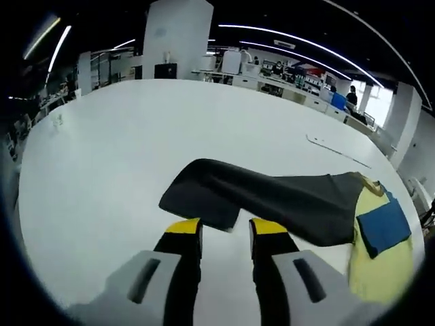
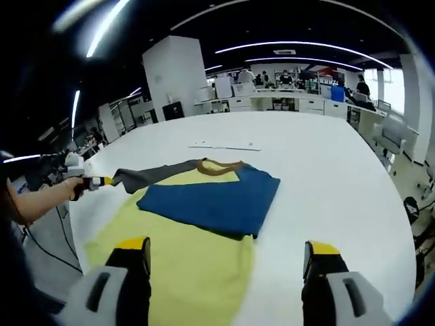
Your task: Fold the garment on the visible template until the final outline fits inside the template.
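Open-plan office behind, white desk (image 1: 122, 149) broad and round-edged, carrying the garment. A thin pale strip (image 2: 225, 146) is seen lying on the desk beyond it, possibly part of the template — it cannot be told.

Garment (image 2: 183, 265) — yellow body laid flat, with a blue panel (image 2: 207, 200) folded over its upper part and a dark grey sleeve (image 1: 272, 200) stretched out sideways from the brown collar (image 2: 219, 166). In the left gripper view, the sleeve's long axis is seen running across the frame, its free end (image 1: 197, 200) just ahead of the left gripper (image 1: 225, 231), slightly left of centre.

Left gripper is judged nearer to the sleeve; its fingers are parted narrowly, nothing between them, held low and level over the desk. In the right gripper view it is seen at the sleeve tip, held by a hand (image 2: 73, 185).

Right gripper (image 2: 228, 255) is held over the yellow hem, fingers spread wide and holding nothing, pointing along the garment's length.

Next move is judged to be a pinch on the sleeve end, folding it inward across the blue panel.
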`<action>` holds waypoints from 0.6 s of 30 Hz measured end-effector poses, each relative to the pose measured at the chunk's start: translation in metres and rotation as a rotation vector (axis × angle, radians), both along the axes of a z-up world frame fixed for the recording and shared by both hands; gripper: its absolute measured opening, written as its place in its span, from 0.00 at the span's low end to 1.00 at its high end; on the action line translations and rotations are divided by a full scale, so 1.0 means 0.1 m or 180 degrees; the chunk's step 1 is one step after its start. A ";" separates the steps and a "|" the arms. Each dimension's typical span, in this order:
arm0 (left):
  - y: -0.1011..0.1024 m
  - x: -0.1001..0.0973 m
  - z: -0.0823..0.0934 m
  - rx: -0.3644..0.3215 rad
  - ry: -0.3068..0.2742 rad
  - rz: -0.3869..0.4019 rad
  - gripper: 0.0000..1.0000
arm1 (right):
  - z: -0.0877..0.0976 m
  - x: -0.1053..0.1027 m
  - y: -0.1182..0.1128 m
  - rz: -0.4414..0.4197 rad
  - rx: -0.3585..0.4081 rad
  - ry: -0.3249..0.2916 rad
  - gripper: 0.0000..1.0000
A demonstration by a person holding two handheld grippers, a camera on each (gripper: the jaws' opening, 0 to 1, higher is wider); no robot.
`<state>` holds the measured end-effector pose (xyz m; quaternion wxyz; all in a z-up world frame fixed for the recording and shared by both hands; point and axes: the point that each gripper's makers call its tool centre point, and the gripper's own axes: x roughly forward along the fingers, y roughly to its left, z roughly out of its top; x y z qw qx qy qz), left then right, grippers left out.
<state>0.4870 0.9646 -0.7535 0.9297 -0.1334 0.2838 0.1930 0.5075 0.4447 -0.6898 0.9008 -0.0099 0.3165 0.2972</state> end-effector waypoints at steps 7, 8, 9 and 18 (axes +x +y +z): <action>0.02 0.02 -0.15 0.0058 0.0188 -0.0012 0.22 | -0.02 -0.08 -0.08 -0.0086 -0.0129 0.0007 0.92; 0.10 0.06 -0.10 0.0307 0.0142 -0.0030 0.20 | -0.03 -0.09 -0.09 -0.0105 -0.0153 0.0002 0.92; 0.04 0.00 -0.15 0.0186 0.0252 -0.0011 0.19 | -0.03 -0.09 -0.11 -0.0132 -0.0179 0.0001 0.92; 0.05 0.06 -0.15 0.0216 0.0205 -0.0037 0.09 | -0.04 -0.09 -0.14 -0.0198 -0.0252 -0.0001 0.90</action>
